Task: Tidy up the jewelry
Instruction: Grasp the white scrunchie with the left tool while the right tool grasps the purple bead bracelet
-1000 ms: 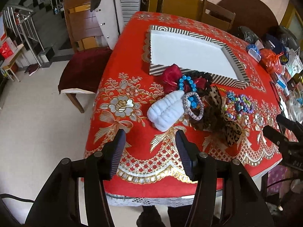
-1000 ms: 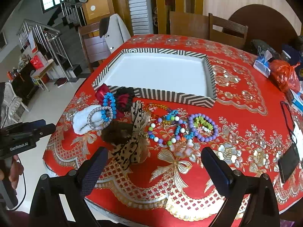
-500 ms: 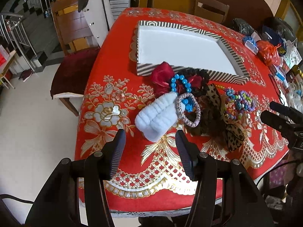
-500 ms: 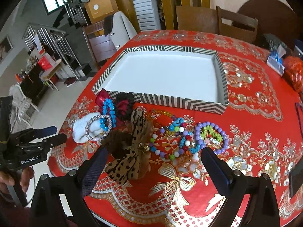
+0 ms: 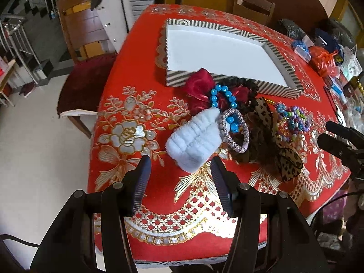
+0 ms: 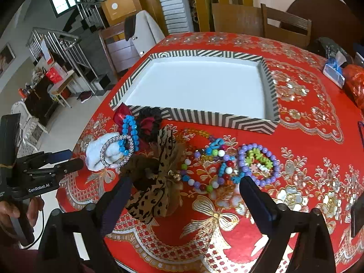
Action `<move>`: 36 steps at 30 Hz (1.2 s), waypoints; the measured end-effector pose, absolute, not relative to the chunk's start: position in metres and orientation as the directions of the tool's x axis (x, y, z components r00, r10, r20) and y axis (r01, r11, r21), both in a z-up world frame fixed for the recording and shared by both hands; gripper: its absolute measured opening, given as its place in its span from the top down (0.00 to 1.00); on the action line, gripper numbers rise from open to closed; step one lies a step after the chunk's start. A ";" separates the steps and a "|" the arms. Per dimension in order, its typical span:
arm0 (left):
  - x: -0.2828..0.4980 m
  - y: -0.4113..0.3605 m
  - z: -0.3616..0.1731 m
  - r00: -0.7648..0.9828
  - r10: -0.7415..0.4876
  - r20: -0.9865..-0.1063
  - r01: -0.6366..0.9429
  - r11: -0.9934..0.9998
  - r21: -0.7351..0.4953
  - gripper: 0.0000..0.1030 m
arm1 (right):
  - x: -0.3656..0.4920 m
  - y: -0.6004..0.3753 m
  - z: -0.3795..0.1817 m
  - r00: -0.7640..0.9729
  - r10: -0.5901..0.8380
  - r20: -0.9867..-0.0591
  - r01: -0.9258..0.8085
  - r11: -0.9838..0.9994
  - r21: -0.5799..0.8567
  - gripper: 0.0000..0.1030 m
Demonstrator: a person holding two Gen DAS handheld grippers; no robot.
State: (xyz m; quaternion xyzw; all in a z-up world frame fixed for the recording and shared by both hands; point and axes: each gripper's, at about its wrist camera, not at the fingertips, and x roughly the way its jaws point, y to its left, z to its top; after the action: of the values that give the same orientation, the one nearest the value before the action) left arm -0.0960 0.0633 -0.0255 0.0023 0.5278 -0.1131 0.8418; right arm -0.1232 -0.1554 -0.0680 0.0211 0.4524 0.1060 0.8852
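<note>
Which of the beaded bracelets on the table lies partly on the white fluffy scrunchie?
The silver beaded bracelet: its ring overlaps the white fluffy scrunchie. The purple bracelet lies flat on the red tablecloth, apart from it.

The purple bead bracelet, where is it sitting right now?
In the right wrist view the purple bead bracelet lies on the red tablecloth, right of the mixed colourful beads and in front of the striped tray.

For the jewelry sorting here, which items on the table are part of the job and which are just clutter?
Part of the job:
- striped tray
- white fluffy scrunchie
- silver beaded bracelet
- blue bead bracelet
- leopard-print bow
- purple bead bracelet

Just lying about:
- orange plastic bag
- blue tissue pack
- white jacket on chair
</note>
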 end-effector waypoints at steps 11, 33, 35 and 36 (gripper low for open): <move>-0.074 0.056 -0.042 0.374 -0.207 -0.904 0.239 0.963 -0.121 0.48 | -0.088 -0.122 -0.101 0.467 0.228 -0.855 -0.217 0.966 0.139 0.39; -0.067 0.052 -0.046 0.352 -0.212 -0.912 0.209 0.967 -0.145 0.48 | -0.083 -0.134 -0.079 0.487 0.233 -0.842 -0.229 0.964 0.135 0.39; -0.066 0.052 -0.046 0.350 -0.212 -0.913 0.208 0.967 -0.145 0.48 | -0.084 -0.143 -0.079 0.492 0.221 -0.842 -0.214 0.968 0.129 0.39; -0.066 0.052 -0.046 0.350 -0.211 -0.913 0.208 0.968 -0.144 0.48 | -0.084 -0.147 -0.078 0.496 0.213 -0.842 -0.208 0.970 0.123 0.39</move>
State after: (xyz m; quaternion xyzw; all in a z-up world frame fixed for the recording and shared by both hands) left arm -0.0661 0.0523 -0.0461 -0.0014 0.5555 -0.1273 0.8217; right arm -0.0839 -0.1468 -0.0784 0.0027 0.4870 0.1216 0.8649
